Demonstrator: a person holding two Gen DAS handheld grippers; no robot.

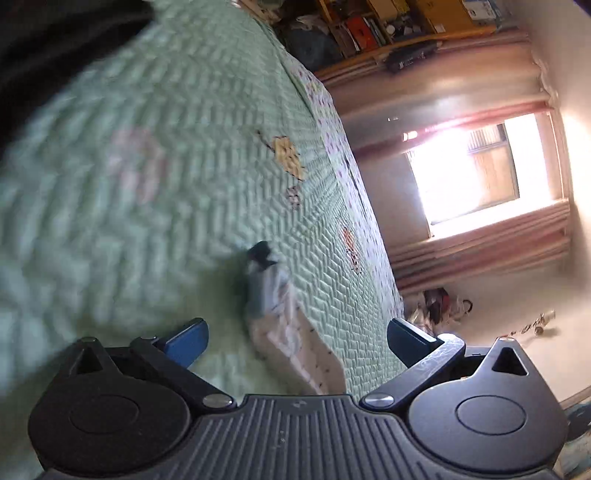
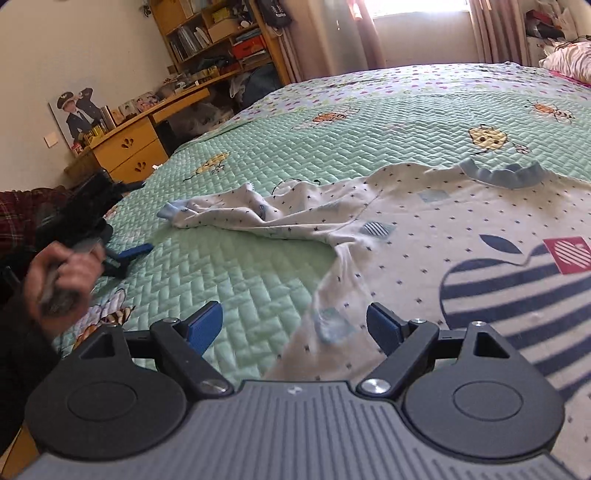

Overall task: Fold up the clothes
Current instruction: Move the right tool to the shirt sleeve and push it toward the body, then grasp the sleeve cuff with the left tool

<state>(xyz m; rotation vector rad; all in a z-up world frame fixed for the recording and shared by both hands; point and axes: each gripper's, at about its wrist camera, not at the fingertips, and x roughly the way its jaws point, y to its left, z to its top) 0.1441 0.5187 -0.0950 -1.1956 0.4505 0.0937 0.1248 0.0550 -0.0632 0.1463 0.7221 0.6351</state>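
A white child's top (image 2: 436, 236) with small dark dots, a blue collar (image 2: 506, 173) and a navy striped apple print lies spread on the green quilted bed (image 2: 258, 155). Its left sleeve (image 2: 236, 210) lies crumpled, cuff pointing left. My right gripper (image 2: 295, 325) is open, low over the top's lower left edge. My left gripper (image 1: 297, 341) is open and empty; the blurred view shows the sleeve (image 1: 280, 321) between its fingers, a little ahead. It also shows in the right wrist view (image 2: 125, 254), held in a hand left of the sleeve cuff.
The bed's edge (image 1: 369, 236) drops to the floor, where small items (image 1: 443, 302) lie. A wooden desk (image 2: 136, 147) and bookshelves (image 2: 221, 40) stand beyond the bed at the left. A window with curtains (image 2: 417, 22) is at the back. Pink bedding (image 2: 569, 59) lies far right.
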